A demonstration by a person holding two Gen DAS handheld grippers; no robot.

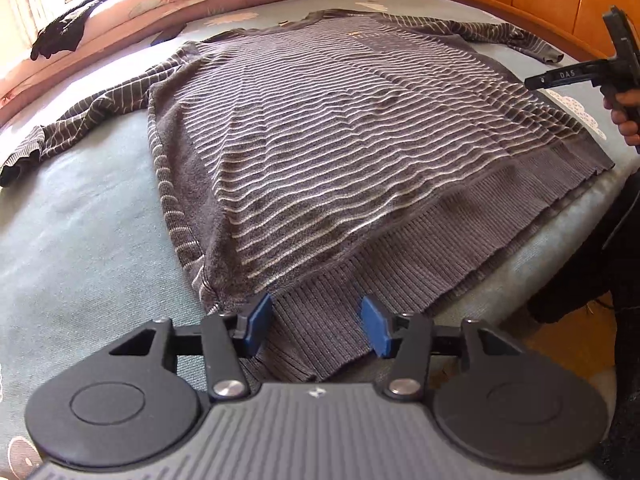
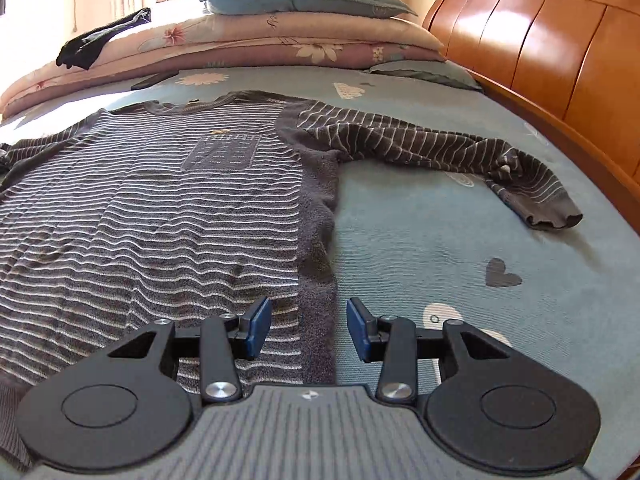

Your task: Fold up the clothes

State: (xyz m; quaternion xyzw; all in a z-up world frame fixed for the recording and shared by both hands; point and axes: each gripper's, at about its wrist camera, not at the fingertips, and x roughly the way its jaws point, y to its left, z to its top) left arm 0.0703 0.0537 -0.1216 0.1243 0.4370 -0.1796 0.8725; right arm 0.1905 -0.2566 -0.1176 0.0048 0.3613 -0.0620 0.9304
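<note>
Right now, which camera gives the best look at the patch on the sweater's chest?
The right wrist view: the chest patch on the sweater faces it, nearer, with its outline distinct. In the left wrist view the same patch lies far off and blurred, barely distinguishable from the stripes.

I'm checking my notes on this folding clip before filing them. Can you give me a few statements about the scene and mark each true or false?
1. The striped sweater lies spread flat on the bed. True.
2. Both sleeves are already folded across the chest. False: each sleeve stretches out to its side, the one in the right wrist view lying on the sheet.
3. The left hand-held gripper is open over the ribbed hem. True.
4. The right hand-held gripper is shut on the side seam. False: it is open, holding nothing.
5. A dark garment lies on the folded quilts. True.
</note>
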